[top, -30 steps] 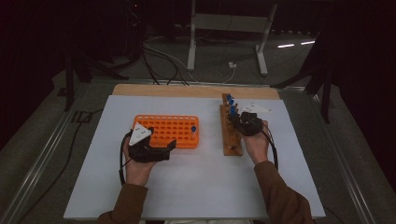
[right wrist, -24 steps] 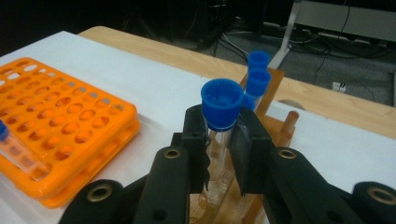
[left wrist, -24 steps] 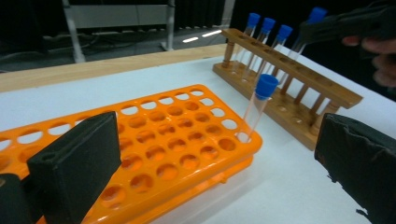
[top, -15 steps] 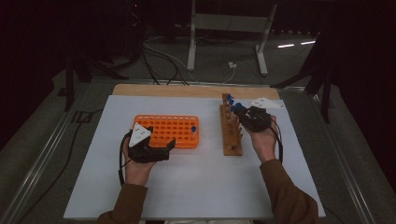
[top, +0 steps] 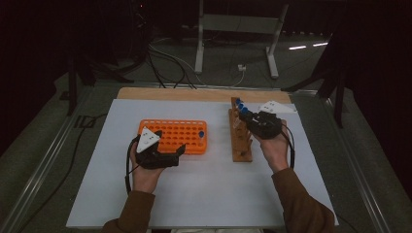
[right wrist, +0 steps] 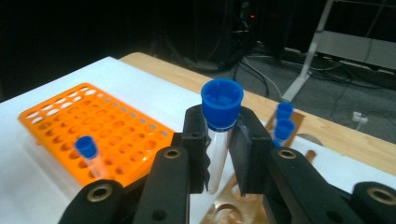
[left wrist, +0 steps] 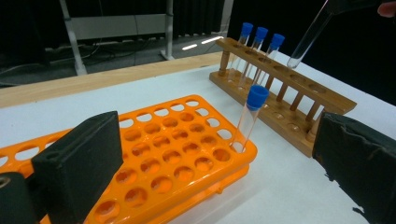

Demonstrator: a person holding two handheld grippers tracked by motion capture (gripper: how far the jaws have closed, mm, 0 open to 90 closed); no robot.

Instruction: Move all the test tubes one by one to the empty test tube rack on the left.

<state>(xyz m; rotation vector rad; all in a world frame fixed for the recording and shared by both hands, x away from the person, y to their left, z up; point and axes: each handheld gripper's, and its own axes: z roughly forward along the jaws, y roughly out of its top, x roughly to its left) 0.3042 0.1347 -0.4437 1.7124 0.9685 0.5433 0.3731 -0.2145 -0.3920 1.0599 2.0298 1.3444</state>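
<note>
White tabletop, with a dark room and cables behind it, is what I'm working over, and the thing in hand is the blue-capped test tube (right wrist: 219,140) clamped in my right gripper (right wrist: 223,154): the jaws press on the clear wall just below the cap, and the tube hangs over the wooden rack (top: 240,141), its rounded tip (left wrist: 295,61) clear of the top rail above an open hole. It looks like thin glass or clear plastic, I can't tell which at this resolution, so I treat it as light, stiff, smooth and breakable; the hold high up under the cap seems right to me, since the cap's lip would catch it if it slid, and a hard squeeze lower on the bare wall could crack it. Three more capped tubes (left wrist: 259,51) stand at the rack's far end. Beyond that, the orange rack (top: 174,136) lies to the left on the table with one capped tube (left wrist: 252,116) standing in a corner hole. My left gripper (top: 158,156) rests just beside the orange rack's near edge, jaws spread wide apart with nothing between them.
</note>
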